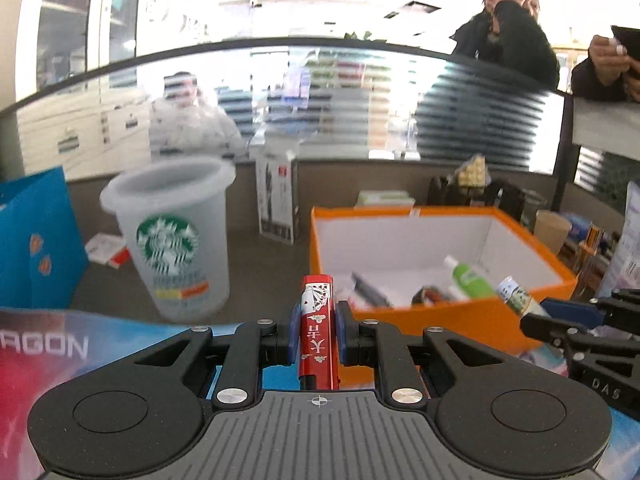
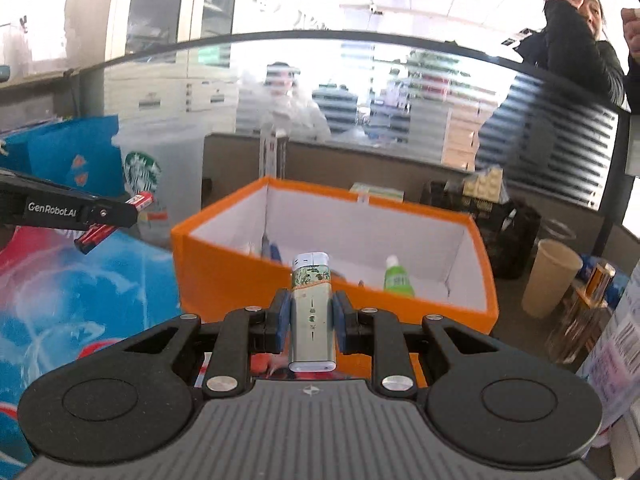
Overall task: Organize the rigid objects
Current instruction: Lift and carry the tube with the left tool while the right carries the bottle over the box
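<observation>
One red lighter [image 1: 317,330], one white lighter [image 2: 311,312], one orange box [image 2: 224,268], two gripped

Red lighter [image 1: 317,322] with playing-card print, lengthwise at lower centre of left view. White-green lighter [image 2: 311,312], cap forward, lower centre of right view. Orange box [image 2: 224,268] behind, open, white-lined, green bottle [image 2: 396,276] inside.

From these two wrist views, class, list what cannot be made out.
- Orange box contents: left wrist view, near wall hides some, others blurred.
- Red lighter lower end: left wrist view, behind the left claw.
- Pale lighter sides: right wrist view, covered by the right claw pads.
</observation>
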Demonstrator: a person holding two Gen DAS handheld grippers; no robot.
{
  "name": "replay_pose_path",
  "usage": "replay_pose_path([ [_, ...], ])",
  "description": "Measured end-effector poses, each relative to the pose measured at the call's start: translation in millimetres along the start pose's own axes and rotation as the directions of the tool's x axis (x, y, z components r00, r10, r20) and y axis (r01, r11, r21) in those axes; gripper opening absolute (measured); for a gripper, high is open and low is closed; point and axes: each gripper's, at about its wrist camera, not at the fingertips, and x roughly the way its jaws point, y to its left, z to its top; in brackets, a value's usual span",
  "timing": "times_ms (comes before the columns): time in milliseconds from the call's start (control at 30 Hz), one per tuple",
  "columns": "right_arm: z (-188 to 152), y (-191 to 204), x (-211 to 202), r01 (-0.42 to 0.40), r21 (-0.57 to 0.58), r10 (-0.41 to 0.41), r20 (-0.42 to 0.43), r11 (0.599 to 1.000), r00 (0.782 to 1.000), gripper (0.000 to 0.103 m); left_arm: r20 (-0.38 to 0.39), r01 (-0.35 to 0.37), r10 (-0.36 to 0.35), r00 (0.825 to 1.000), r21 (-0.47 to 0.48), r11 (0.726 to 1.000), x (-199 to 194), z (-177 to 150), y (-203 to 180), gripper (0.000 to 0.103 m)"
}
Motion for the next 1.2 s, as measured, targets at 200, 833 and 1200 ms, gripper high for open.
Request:
replay_pose_path([
  [200,17.8,-7.3,4.2,0.008,0.000,-0.008,0.031,1.000,0.999,0.021,0.035,0.018,-0.018,0.999,0.015,1.000,11.1,25.5,-13.5,0.016],
  [833,53.3,-59.2,76.7,0.007,0.047,-0.007,-0.006,0.999,1.000,0.021,-0.052,0.037,-0.035,0.998,0.031,0.999,106.2,62.1,-46.9,0.016],
  [1200,27.7,-72.0,130.6,-0.008,0.073,0.019,-0.153,0.997,0.988,0.021,-0.198,0.059,-0.052,0.979,0.026,0.998,160.9,36.4,-52.4,0.016],
])
